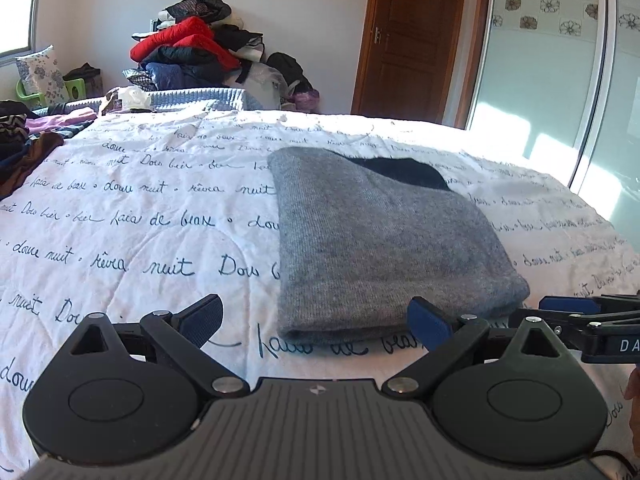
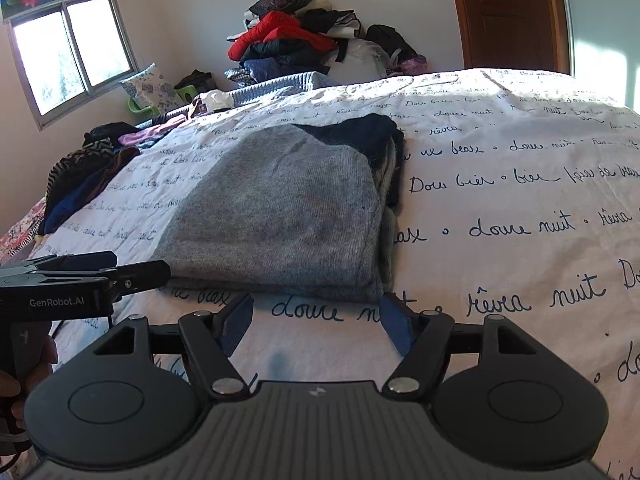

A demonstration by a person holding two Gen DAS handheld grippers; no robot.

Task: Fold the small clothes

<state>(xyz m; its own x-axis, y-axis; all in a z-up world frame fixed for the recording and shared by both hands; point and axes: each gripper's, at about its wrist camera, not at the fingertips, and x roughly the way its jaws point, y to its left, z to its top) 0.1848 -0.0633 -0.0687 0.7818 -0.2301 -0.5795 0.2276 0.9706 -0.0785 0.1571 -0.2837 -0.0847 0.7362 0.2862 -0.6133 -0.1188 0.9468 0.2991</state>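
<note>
A grey knit sweater (image 1: 380,240) with a dark navy part at its far end lies folded into a rectangle on the white quilt; it also shows in the right wrist view (image 2: 288,208). My left gripper (image 1: 316,320) is open and empty just short of the fold's near left corner. My right gripper (image 2: 316,324) is open and empty just short of the near right corner. Each gripper shows from the side in the other view: the right one (image 1: 568,308) and the left one (image 2: 136,270).
The white quilt (image 1: 140,220) with black script covers the bed. Loose dark and purple clothes (image 2: 92,168) lie at the bed's left edge. A heap of jackets (image 1: 192,52) stands against the far wall. A wooden door (image 1: 416,36) and a glass wardrobe door (image 1: 540,80) are at right.
</note>
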